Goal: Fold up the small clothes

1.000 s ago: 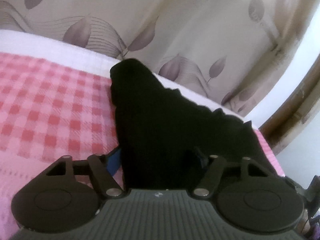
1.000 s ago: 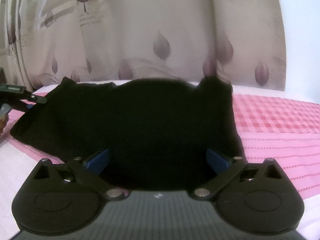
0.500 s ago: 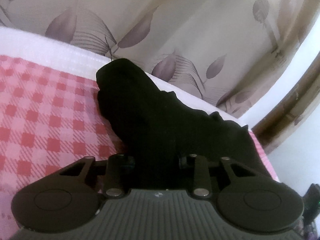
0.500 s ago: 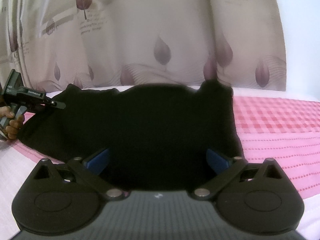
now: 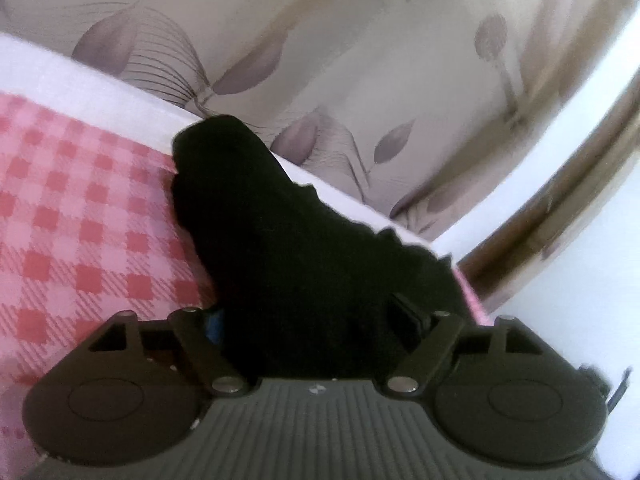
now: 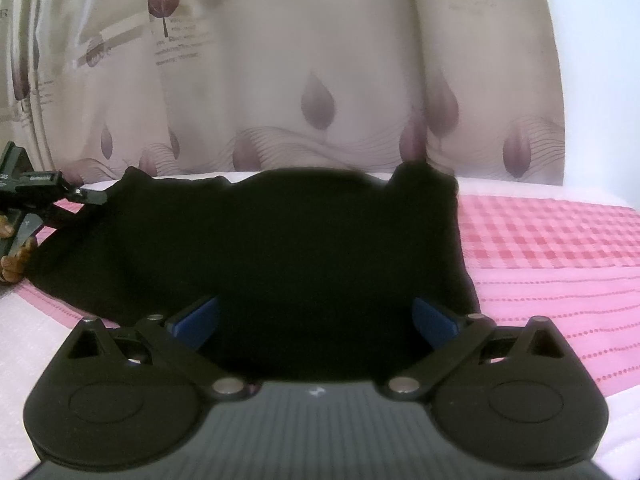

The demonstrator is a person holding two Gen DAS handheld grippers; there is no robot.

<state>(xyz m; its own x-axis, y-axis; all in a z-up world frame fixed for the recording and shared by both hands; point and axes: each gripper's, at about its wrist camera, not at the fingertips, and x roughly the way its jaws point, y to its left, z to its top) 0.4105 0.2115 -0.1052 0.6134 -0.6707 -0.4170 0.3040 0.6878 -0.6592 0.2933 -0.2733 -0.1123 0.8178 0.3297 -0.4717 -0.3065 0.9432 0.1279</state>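
Observation:
A black garment lies spread on a bed with a pink checked cover. My left gripper sits at one end of it. Its jaws are opening, with black cloth lying between them and not pinched. In the right wrist view the garment stretches across the bed. My right gripper stands wide open at its near edge, blue pads on either side of the cloth and not pressing it. The left gripper also shows at the garment's far left corner, held by a hand.
A leaf-patterned curtain hangs close behind the bed's far edge. A white strip of bedding runs along that edge. A wooden frame and a white wall lie past the bed's end. Pink cover extends to the right.
The left jaws narrowed on the cloth half a second ago and have spread apart again. The left gripper shifted a little along the garment's end. The right gripper has kept still.

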